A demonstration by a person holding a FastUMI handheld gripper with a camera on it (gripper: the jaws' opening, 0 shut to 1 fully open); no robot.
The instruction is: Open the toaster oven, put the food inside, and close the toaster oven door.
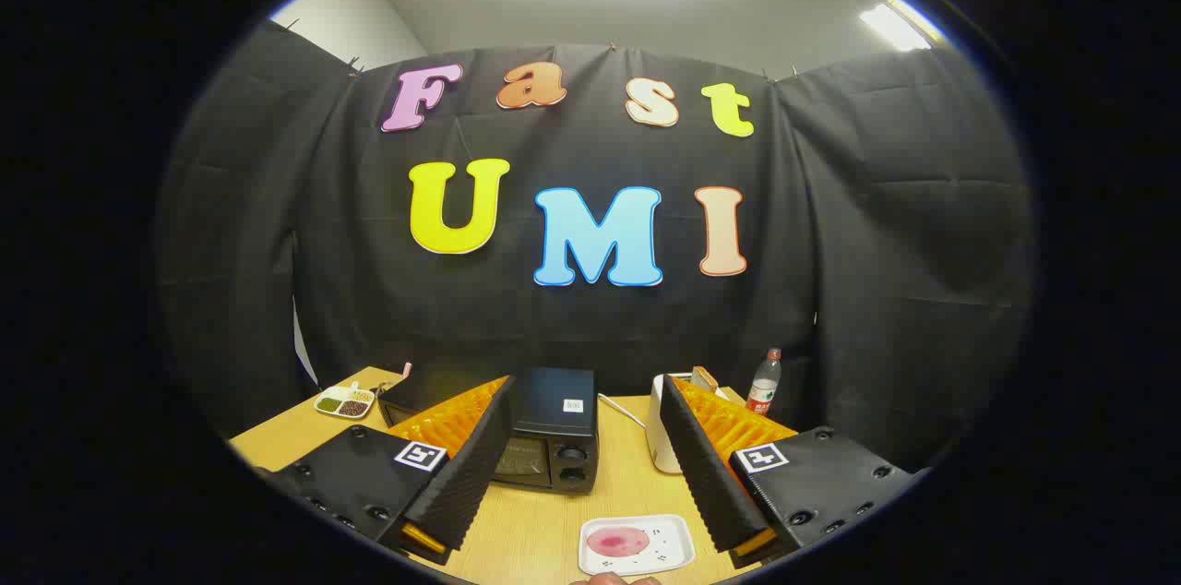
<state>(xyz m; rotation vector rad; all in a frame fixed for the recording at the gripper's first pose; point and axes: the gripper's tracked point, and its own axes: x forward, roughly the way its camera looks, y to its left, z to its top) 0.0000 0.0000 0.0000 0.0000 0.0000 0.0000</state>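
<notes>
Tongs point(579, 474) spread empty above counter point(544, 525); I judge oven point(546, 433) door unopened, so approach its handle next.

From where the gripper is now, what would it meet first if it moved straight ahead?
Probably the black toaster oven, just beyond the open fingers, its door closed. The white plate lies lower, between them; depth is uncertain.

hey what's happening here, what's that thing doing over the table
A person is holding hand-held tongs above a wooden table, open and gripping nothing. Ahead of the fingers sits a black toaster oven with its door shut. Nearer, between the fingers, a small white tray holds a pink piece of food. A white appliance, a water bottle and a small dish of sides sit toward the back. Nothing looks started yet.
</notes>
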